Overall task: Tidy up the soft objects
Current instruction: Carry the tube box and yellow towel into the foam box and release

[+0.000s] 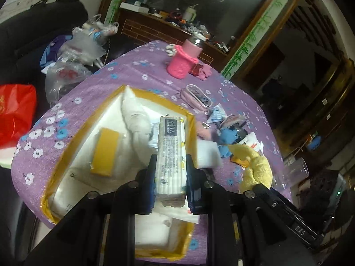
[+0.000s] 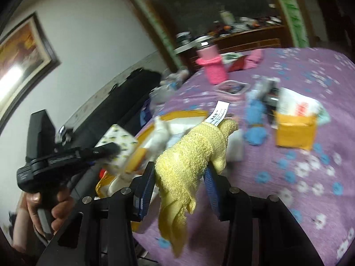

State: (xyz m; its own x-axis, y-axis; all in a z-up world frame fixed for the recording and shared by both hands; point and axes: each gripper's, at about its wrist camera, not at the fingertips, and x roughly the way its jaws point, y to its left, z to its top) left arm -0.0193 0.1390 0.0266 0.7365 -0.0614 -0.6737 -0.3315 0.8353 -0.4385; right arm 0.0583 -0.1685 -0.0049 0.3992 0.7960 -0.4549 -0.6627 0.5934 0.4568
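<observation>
My left gripper [image 1: 170,161] is shut on a white tissue pack [image 1: 170,153] with lemon print and holds it over the open white box with yellow taped rim [image 1: 53,173]. Inside the box lie white soft items [image 1: 135,119] and a yellow sponge [image 1: 104,153]. My right gripper [image 2: 180,168] is shut on a yellow towel [image 2: 190,153] with a white label, held above the purple tablecloth. The left gripper with the tissue pack [image 2: 117,146] shows at the left of the right wrist view. The towel also shows in the left wrist view [image 1: 255,166].
On the purple flowered tablecloth [image 2: 310,133] lie a blue cloth [image 2: 255,119], a yellow envelope [image 2: 295,130], a white packet [image 2: 297,106], a pink pouch [image 1: 197,97] and a pink-sleeved bottle [image 1: 184,59]. A red bag [image 1: 15,113] and plastic bags [image 1: 73,51] lie left of the table.
</observation>
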